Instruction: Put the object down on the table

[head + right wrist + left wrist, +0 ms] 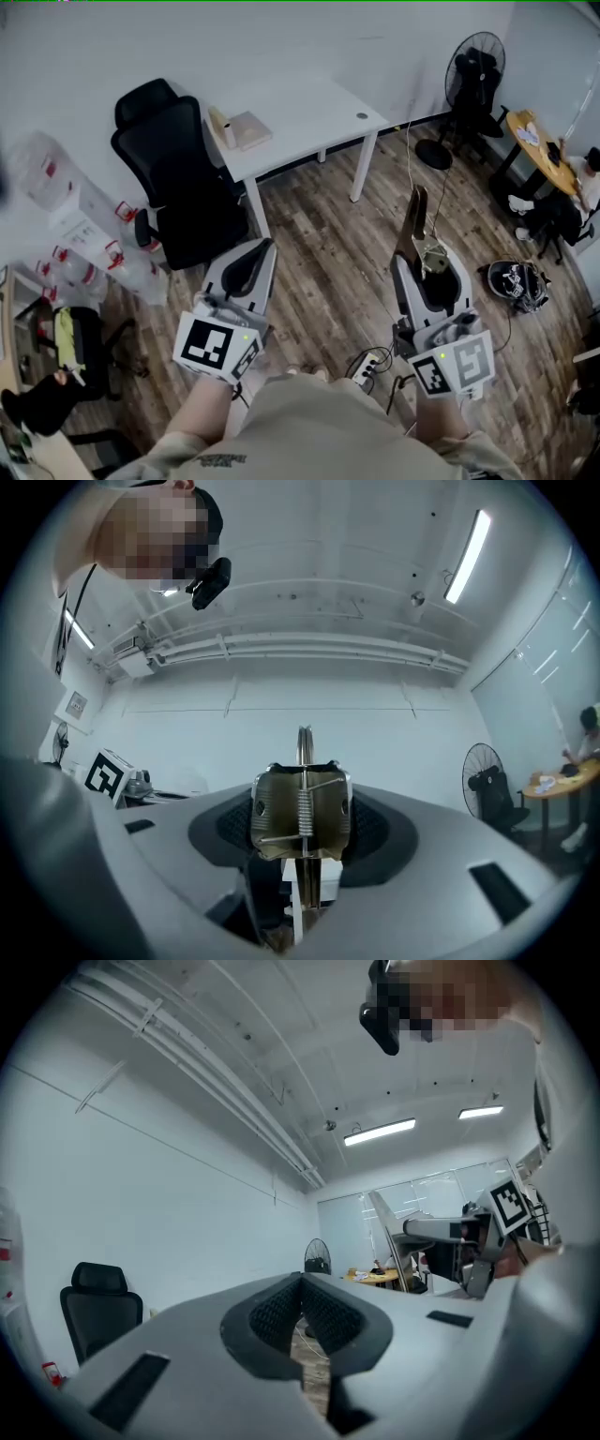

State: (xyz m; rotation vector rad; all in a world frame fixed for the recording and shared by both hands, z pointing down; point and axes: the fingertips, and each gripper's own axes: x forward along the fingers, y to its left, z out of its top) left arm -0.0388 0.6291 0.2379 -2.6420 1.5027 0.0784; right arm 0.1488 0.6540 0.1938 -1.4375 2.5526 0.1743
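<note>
**Q:** Where's the object rn?

**A:** The metal spring clip [302, 813] is clamped in my right gripper [431, 272], up in the air over the wood floor [328, 272]. It isn't on the table yet. The pads press on both sides of its folded body.

**Q:** Which way does it lie?

**A:** Its long axis runs along the jaws. In the head view, one long flat arm sticks out past the tips, pointing away from me and tilted a bit upward. In the right gripper view I only see that arm edge-on, as a thin upright strip.

**Q:** And the table vs. the gripper?

**A:** The white table [309, 112] is ahead and to the left of the clip, well apart from it. Its near right corner, above one leg, is the closest part. The right hand is the nearer one, so I judge the move to be a reach forward-left, then down onto the bare top.

**Q:** What does the clip look like?

**A:** It's dull brass-coloured sheet metal with a coil spring down the middle, wire ends splayed across it and a small hole on each side. It's thin and rigid, and it could tip over if set on edge.

**Q:** The other hand?

**A:** The left gripper [261, 251] is clenched with nothing between its pads. It's held level, nearer the black chair [173, 178].

**Q:** Anything on the table?

**A:** There's a small box-like item [246, 129] near the left end. The rest of the top looks bare.
</note>
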